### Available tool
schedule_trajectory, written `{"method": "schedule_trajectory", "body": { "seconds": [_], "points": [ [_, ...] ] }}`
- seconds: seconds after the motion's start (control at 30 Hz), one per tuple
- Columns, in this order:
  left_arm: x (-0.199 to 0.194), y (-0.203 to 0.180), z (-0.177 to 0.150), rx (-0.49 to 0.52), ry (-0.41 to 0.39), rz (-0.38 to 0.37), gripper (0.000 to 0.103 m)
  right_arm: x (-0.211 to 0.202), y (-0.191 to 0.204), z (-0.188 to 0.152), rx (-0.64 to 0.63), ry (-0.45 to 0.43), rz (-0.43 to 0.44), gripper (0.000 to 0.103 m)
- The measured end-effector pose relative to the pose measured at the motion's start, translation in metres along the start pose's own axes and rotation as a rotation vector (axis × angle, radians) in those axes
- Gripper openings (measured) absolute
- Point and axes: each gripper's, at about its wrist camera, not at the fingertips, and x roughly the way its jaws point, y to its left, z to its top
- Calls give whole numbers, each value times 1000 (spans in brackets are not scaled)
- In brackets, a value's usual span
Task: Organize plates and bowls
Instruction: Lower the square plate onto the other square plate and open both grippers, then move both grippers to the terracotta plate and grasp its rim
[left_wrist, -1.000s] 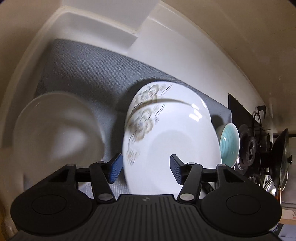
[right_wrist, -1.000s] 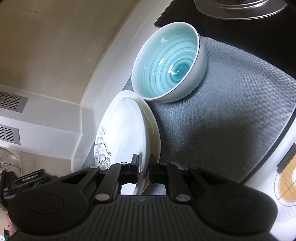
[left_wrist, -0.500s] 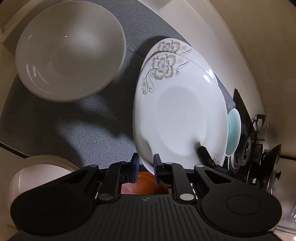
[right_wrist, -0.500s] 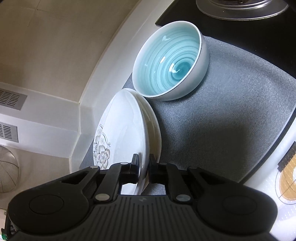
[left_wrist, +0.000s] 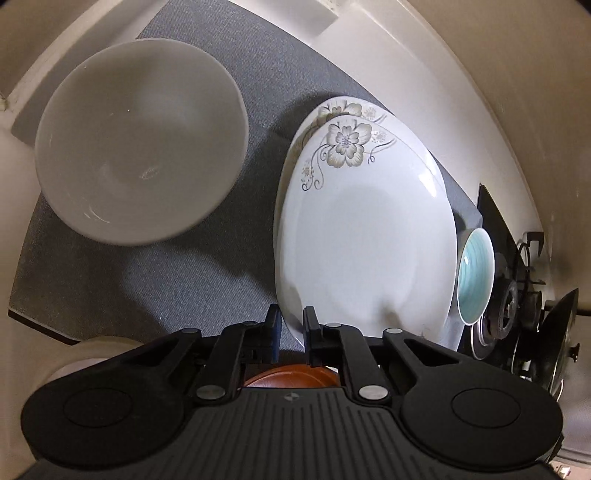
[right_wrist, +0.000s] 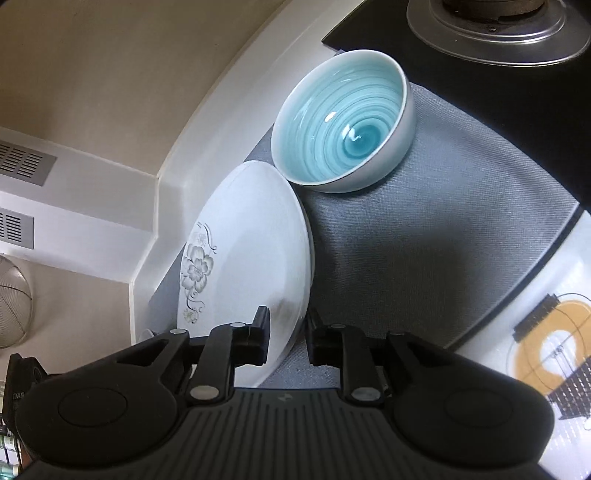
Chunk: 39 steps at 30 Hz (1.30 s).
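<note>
My left tongs (left_wrist: 291, 326) are clamped on the near rim of the upper flowered plate (left_wrist: 365, 236). My right tongs (right_wrist: 287, 338) are opening, the plate's rim (right_wrist: 295, 314) between but seemingly free of the pads. The plate lies on a second plate (left_wrist: 343, 105) on the grey mat (left_wrist: 166, 273), between a white bowl (left_wrist: 140, 147) and a turquoise bowl (right_wrist: 343, 125).
</note>
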Motion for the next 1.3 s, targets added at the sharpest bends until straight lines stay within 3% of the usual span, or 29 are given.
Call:
{"method": "schedule_trajectory", "body": {
  "seconds": [0.43, 0.5, 0.57, 0.63, 1.07, 1.17, 1.2, 1.23, 1.3],
  "points": [
    [-7, 11, 14, 2, -7, -12, 10, -19, 12, -9, -59, -44, -4, 30],
    [-10, 9, 13, 32, -19, -2, 9, -21, 14, -7, -95, -49, -13, 25],
    [-13, 6, 11, 78, -54, 18, 8, -17, 14, -4, -120, -41, -40, 9],
    [-17, 4, 10, 100, -88, 30, 6, -11, 12, -1, -113, -31, -44, 1],
    [-13, 4, 16, 135, -92, 24, 5, 15, 22, 15, -140, -35, -79, 0],
    [-26, -6, 5, 205, -122, 81, 5, 2, 26, 6, -197, -25, -85, 5],
    [-37, -12, -5, 263, -164, 103, 12, -7, 30, 1, -251, -31, -102, 5],
    [-46, -19, -16, 332, -203, 129, 18, -15, 35, -6, -326, -41, -133, 12],
    [-56, -33, -43, 476, -258, 183, 59, -30, 40, -24, -465, -49, -199, 37]
  ]
}}
